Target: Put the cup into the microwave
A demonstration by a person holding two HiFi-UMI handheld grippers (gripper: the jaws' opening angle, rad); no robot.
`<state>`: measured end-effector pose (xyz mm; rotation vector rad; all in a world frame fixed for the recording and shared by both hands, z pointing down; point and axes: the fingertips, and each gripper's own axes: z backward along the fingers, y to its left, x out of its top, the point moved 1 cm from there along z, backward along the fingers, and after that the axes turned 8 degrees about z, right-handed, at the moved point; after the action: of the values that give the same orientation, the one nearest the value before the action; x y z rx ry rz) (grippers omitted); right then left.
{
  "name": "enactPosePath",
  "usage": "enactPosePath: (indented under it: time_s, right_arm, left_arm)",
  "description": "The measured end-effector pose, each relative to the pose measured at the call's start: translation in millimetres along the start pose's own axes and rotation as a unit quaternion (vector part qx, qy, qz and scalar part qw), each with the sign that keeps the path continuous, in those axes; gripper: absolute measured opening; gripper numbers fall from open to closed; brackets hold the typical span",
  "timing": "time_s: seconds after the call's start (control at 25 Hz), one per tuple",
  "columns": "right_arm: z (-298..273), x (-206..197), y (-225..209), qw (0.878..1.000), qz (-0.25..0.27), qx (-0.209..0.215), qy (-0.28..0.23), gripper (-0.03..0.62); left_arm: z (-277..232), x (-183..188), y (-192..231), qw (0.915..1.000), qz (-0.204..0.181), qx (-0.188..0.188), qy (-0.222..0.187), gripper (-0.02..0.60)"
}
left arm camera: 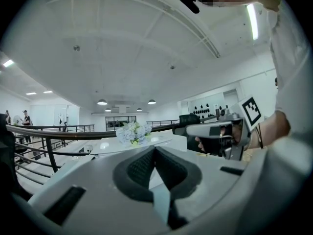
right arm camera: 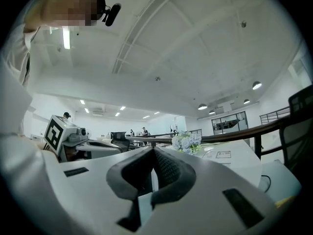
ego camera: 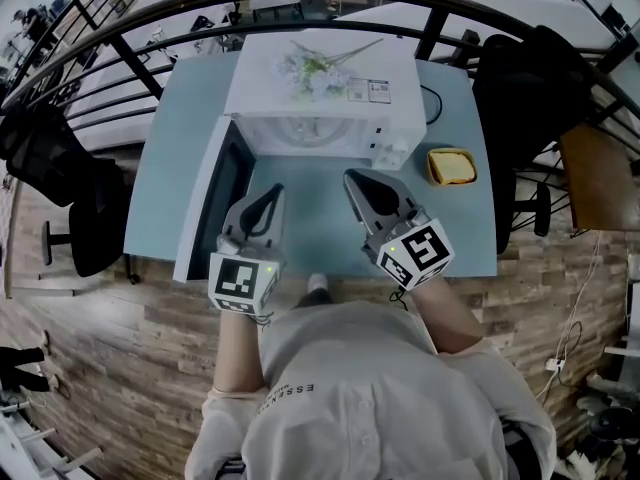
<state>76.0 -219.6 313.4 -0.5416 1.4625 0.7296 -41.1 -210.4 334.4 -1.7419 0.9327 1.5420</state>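
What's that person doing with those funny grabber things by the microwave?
A person stands at a blue table with a gripper in each hand. The left gripper and right gripper are both shut and empty, held in front of the white microwave, whose door is open. A small yellow container sits untouched beside the microwave. Flowers lie on top.

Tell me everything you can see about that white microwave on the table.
The microwave is a white, boxy oven standing upright at the back of the pale blue table. Its door, dark on the inside, is swung wide open to the picture's left, showing a white cavity. Pale flowers and a printed label lie on top; knobs sit at the front right.
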Motion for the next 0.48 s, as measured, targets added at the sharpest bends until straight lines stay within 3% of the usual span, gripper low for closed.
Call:
enactPosePath:
  time_s: [0.48]
  right_arm:
    - [-16, -11, -7, 1.0, -0.023, -0.014, 0.004, 0.015]
  left_arm:
    - [-10, -7, 16, 0.9999, 0.001, -0.007, 0.014, 0.002]
